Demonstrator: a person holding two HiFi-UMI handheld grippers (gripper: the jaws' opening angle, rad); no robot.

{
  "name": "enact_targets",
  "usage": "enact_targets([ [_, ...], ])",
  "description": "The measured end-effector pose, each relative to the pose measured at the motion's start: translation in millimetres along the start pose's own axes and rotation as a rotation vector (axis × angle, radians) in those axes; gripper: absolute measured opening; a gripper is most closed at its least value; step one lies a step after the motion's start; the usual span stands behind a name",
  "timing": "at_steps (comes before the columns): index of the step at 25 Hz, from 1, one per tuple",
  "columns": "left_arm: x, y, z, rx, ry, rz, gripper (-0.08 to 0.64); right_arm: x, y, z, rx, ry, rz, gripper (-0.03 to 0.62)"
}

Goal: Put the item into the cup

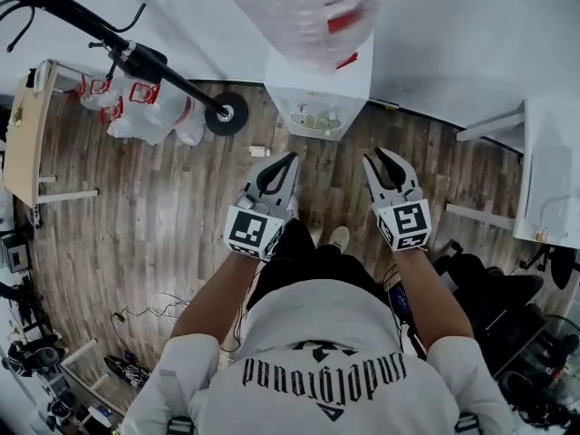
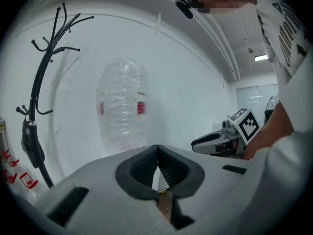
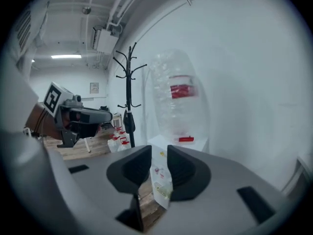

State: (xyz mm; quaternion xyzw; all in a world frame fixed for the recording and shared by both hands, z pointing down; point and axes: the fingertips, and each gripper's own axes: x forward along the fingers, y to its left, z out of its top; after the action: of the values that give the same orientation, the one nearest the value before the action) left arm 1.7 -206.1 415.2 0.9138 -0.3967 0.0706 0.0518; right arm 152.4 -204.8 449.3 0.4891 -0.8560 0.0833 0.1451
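White dispenser (image 1: 317, 93) stands ahead of left claw (image 1: 292, 158) (shut); right claw (image 1: 374, 155) parted.

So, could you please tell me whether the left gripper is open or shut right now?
Shut: the left gripper shows its jaws meeting at the tips in its own view, with nothing held between them.

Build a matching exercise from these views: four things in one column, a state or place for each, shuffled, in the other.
Things
1. left gripper
2. right gripper
3. big clear plastic water bottle with a red label
4. black metal coat stand

States and places
A. stands to the left of the white box-shaped water dispenser
B. jaws apart, nothing between them
C. sits upside down on top of the dispenser
D. jaws together, nothing held

Pairs: 1-D, 2-B, 3-C, 4-A
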Motion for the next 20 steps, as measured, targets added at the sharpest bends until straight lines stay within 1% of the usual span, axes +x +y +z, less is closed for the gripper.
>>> enact_targets([
  [4, -27, -24, 42, 0.019, -0.032, -0.022, 0.008, -50, 14, 43, -0.032, -0.078, 0.012, 0.092],
  [10, -53, -53, 99, 0.05, -0.097, -0.015, 0.008, -112, 19, 101, -0.113, -0.195, 0.03, 0.041],
  [14, -70, -77, 127, 0.033, -0.135, -0.023, 0.008, -145, 28, 131, -0.133, -0.249, 0.046, 0.006],
  [16, -76, -90, 140, 0.03, -0.153, -0.02, 0.008, -160, 34, 143, -0.129, -0.259, 0.059, 0.006],
  [20, -80, -117, 149, 0.071, -0.16, -0.04, 0.008, -182, 39, 154, -0.126, -0.285, 0.075, 0.006],
])
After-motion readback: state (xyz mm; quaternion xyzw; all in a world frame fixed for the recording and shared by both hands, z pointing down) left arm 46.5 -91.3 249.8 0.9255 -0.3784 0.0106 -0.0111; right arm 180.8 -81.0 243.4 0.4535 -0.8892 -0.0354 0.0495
